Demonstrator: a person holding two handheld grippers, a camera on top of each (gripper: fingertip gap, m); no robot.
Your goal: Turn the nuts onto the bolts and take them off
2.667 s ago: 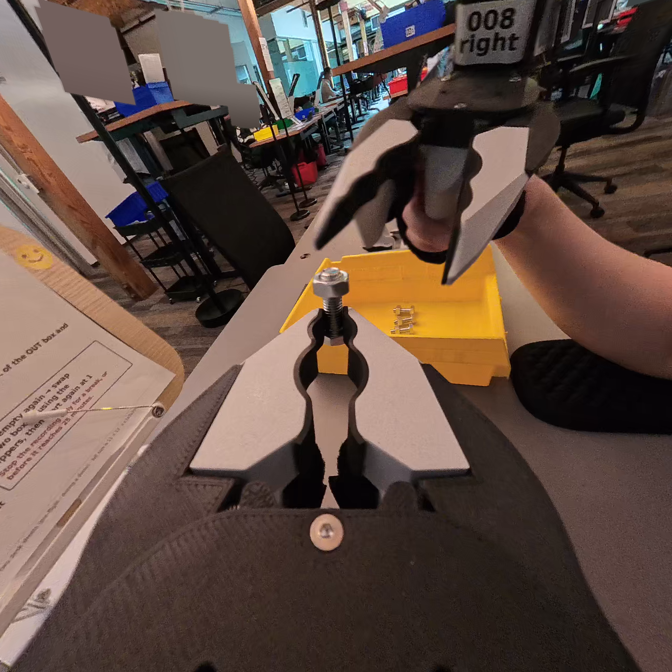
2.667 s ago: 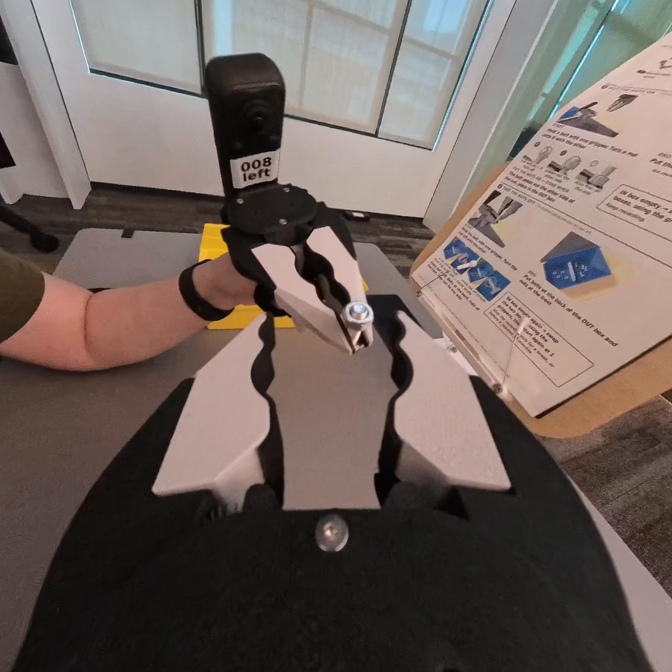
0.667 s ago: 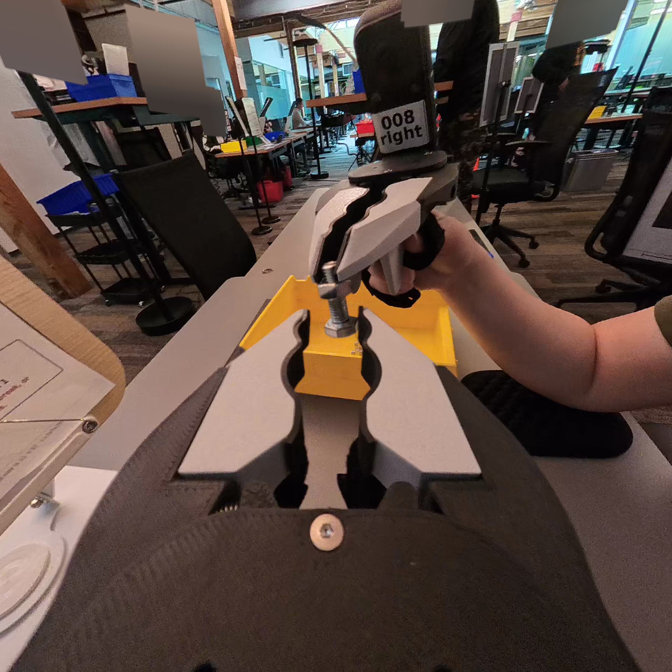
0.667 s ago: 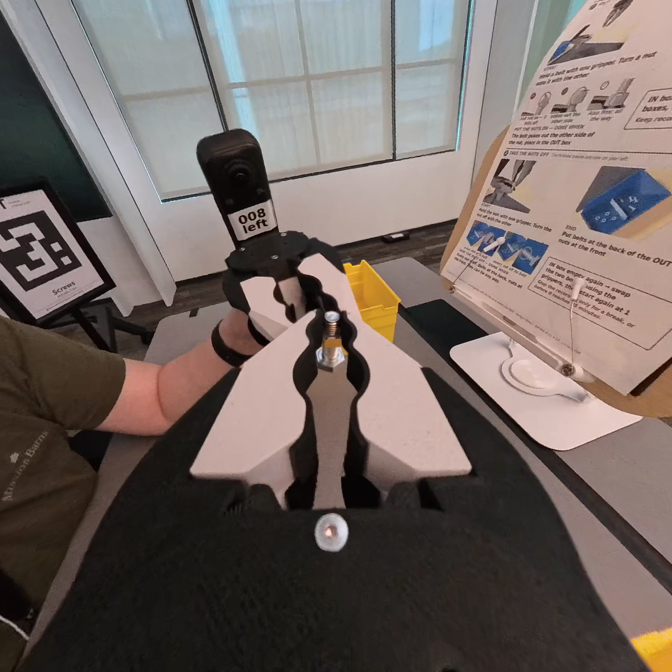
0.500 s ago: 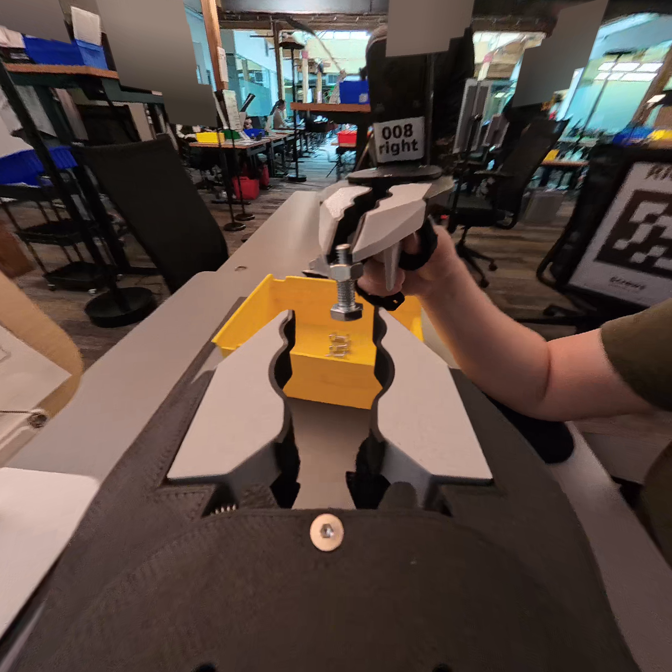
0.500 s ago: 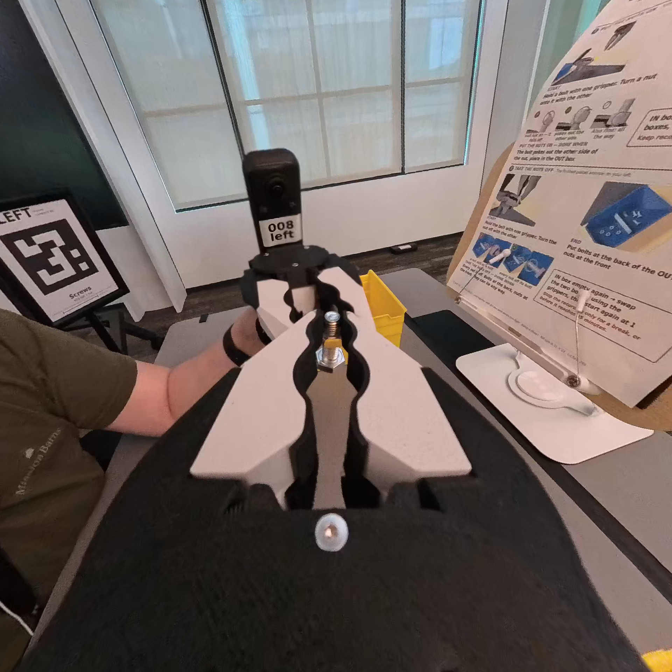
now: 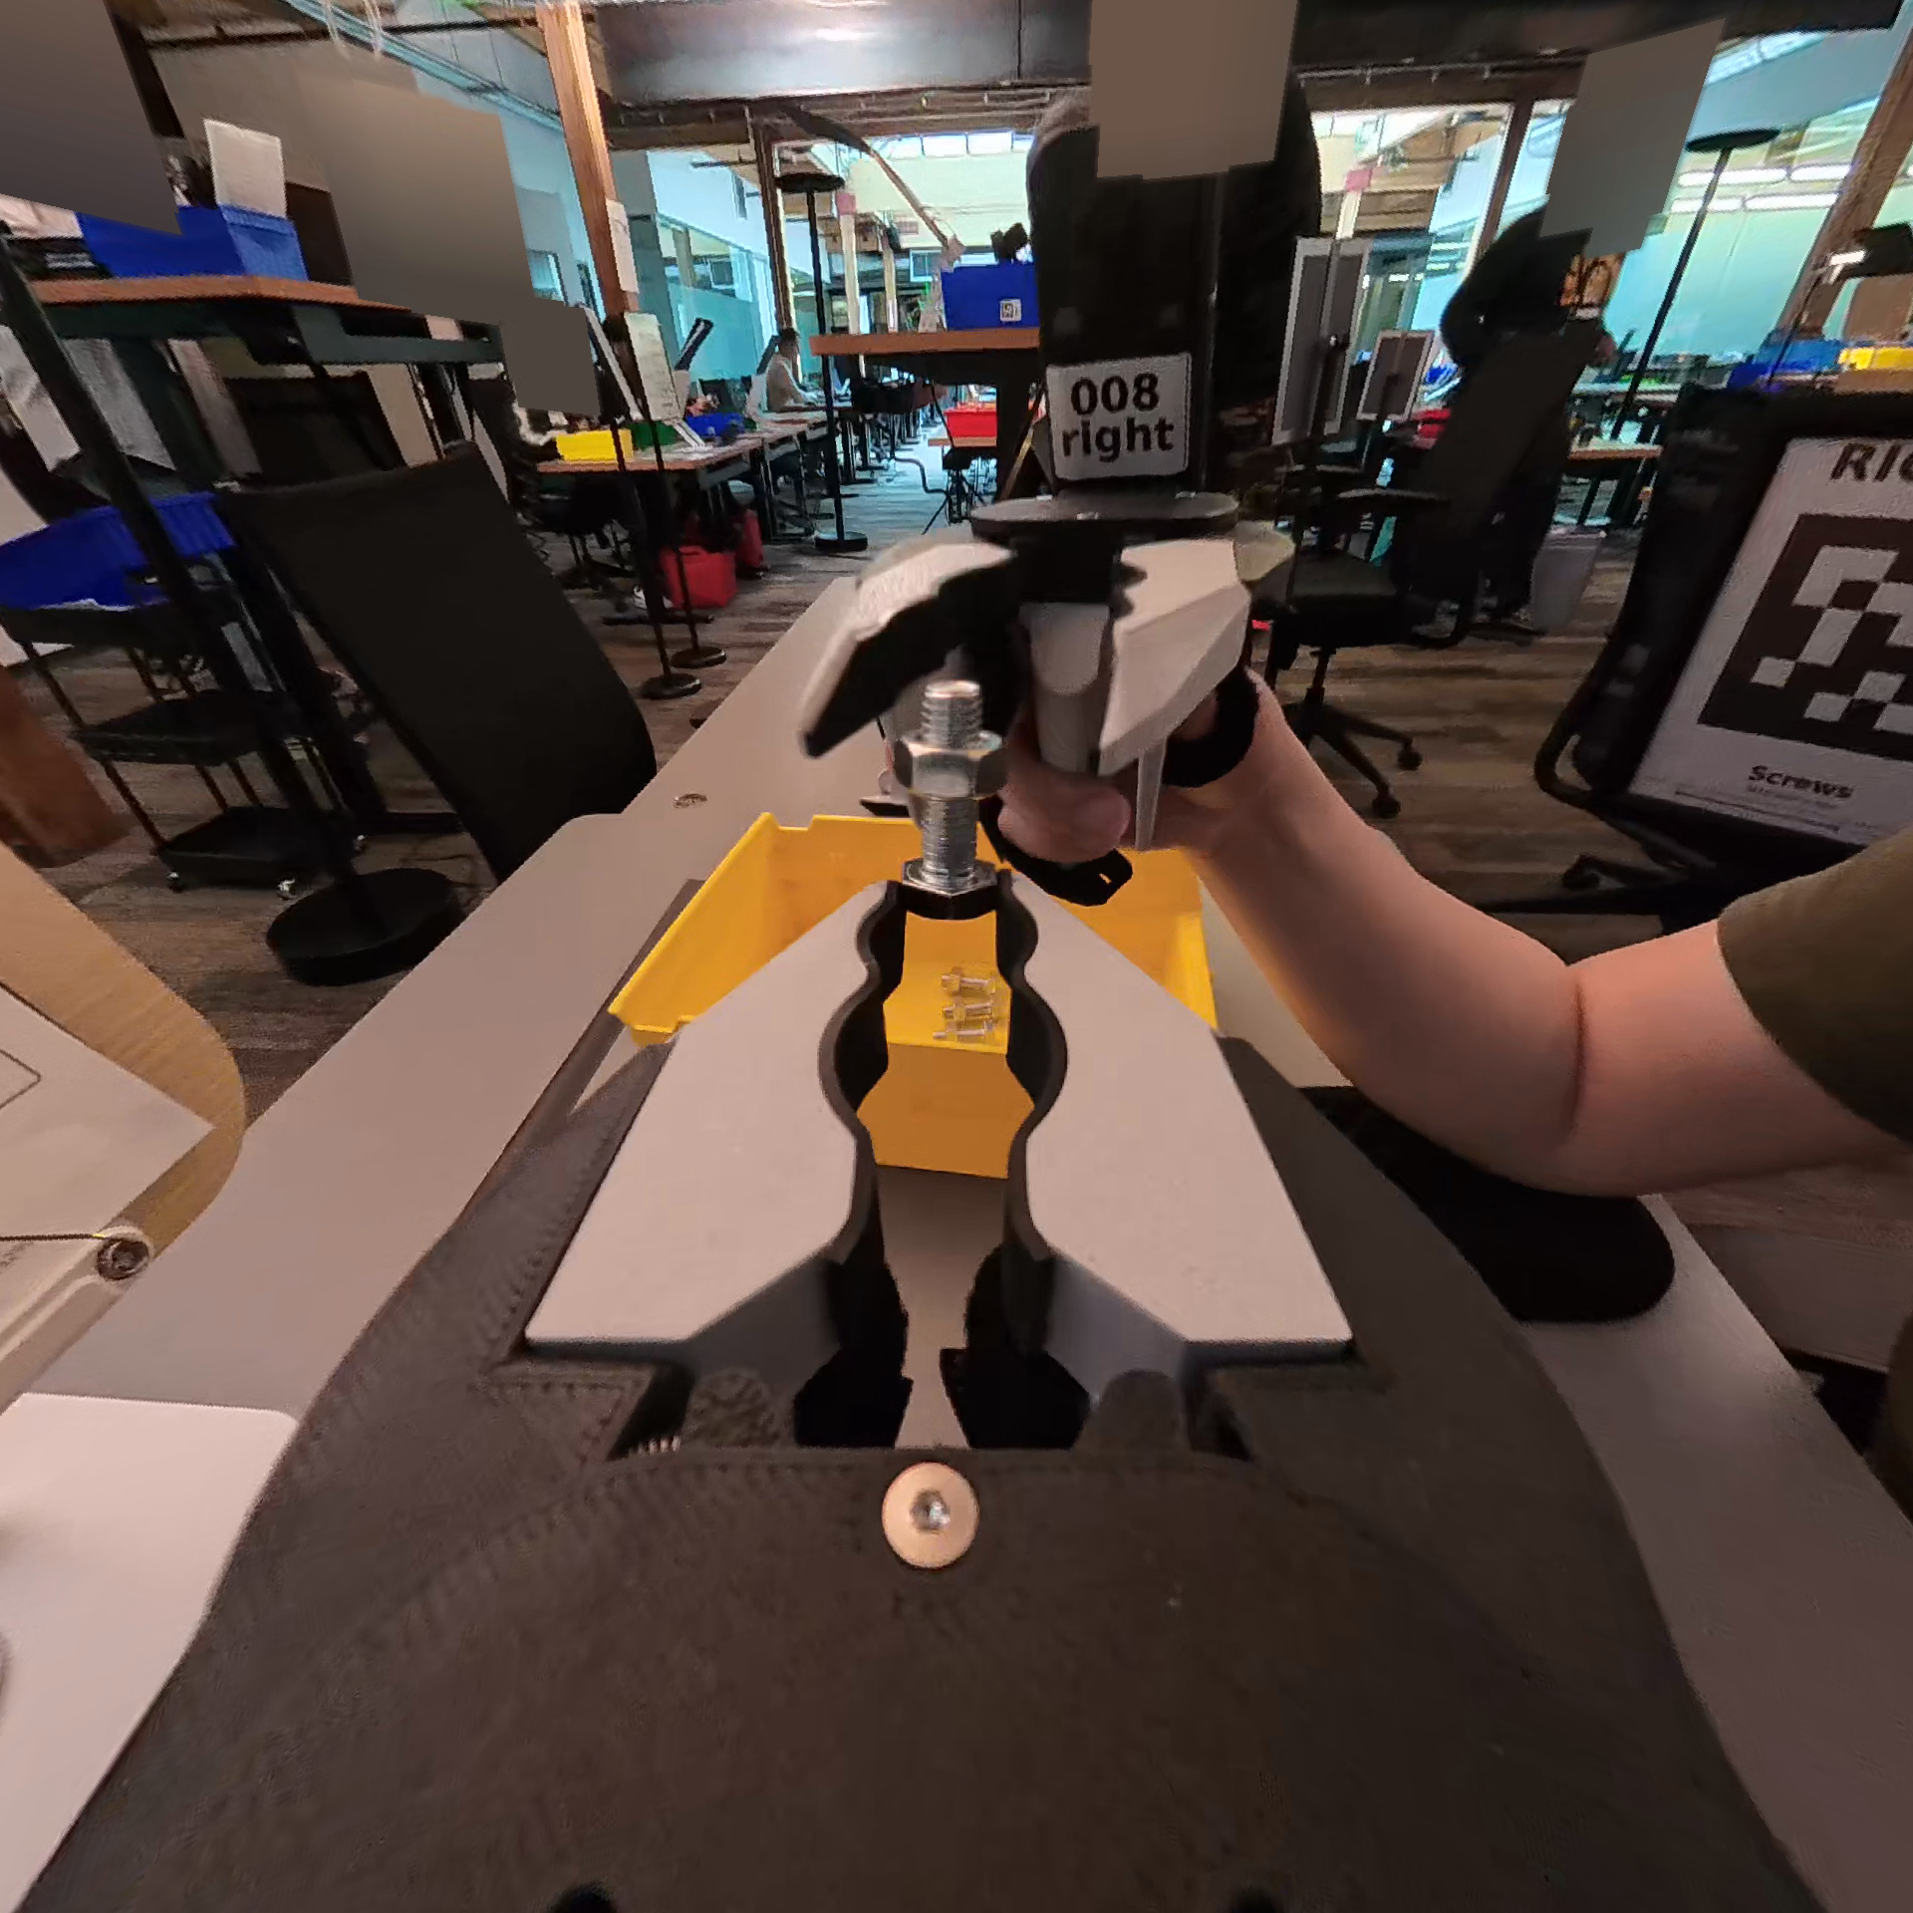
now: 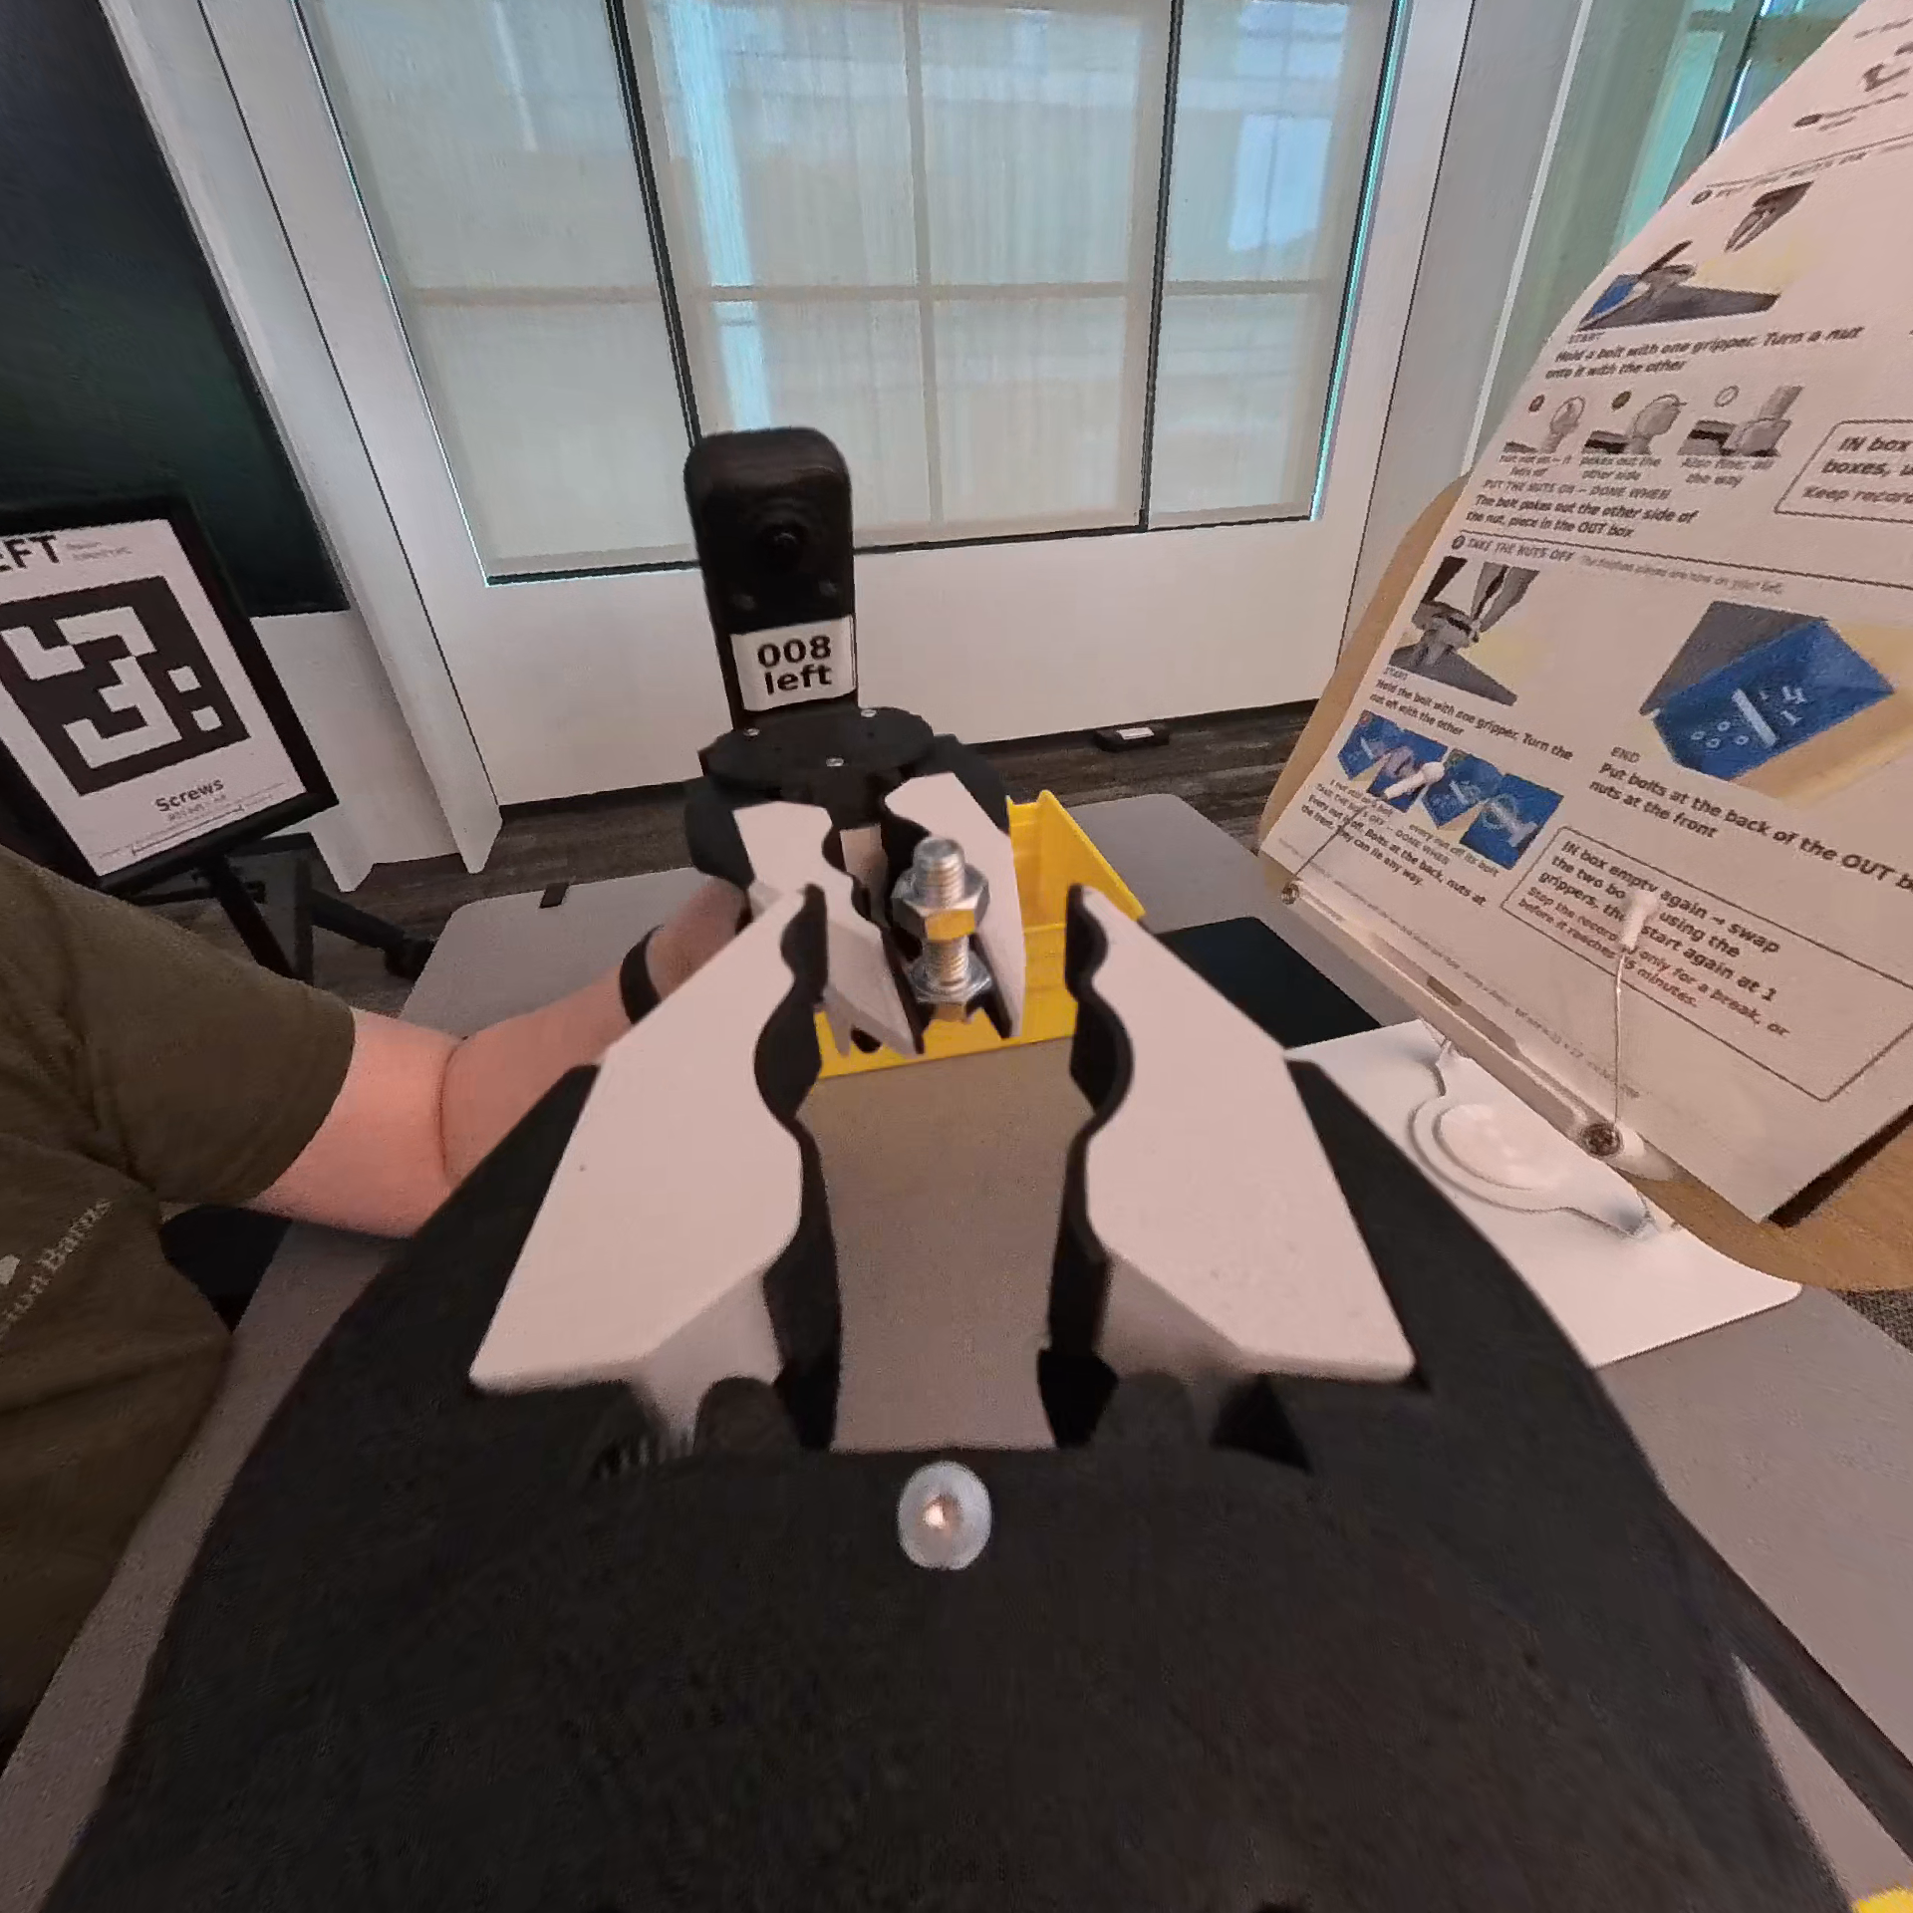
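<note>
A silver bolt point(image 7: 947, 828) stands upright with its thread up, and a hex nut point(image 7: 950, 764) sits partway down the thread. My left gripper point(image 7: 944, 899) is shut on the bolt's head, above the yellow bin point(image 7: 766, 911). My right gripper point(image 7: 973, 756) hangs just behind the nut, open, with its fingers on either side and not touching. In the right wrist view my right gripper point(image 8: 937, 911) is wide open around the nut point(image 8: 942, 903), and my left gripper point(image 8: 947, 1020) holds the bolt point(image 8: 940, 958) by the head.
Small bolts point(image 7: 968, 999) lie in the yellow bin point(image 8: 1077, 880). An instruction board point(image 8: 1605, 828) stands on a white base point(image 8: 1553, 1222) at one table edge. A black mat point(image 7: 1501, 1232) lies under the right forearm. A marker sign point(image 8: 114, 683) stands beyond the table. The grippers are tip to tip, or close to it.
Half a second ago my right gripper held the bolt by the nut and my left was open. Now my left has shut on the bolt's head and my right has let go and opened.
</note>
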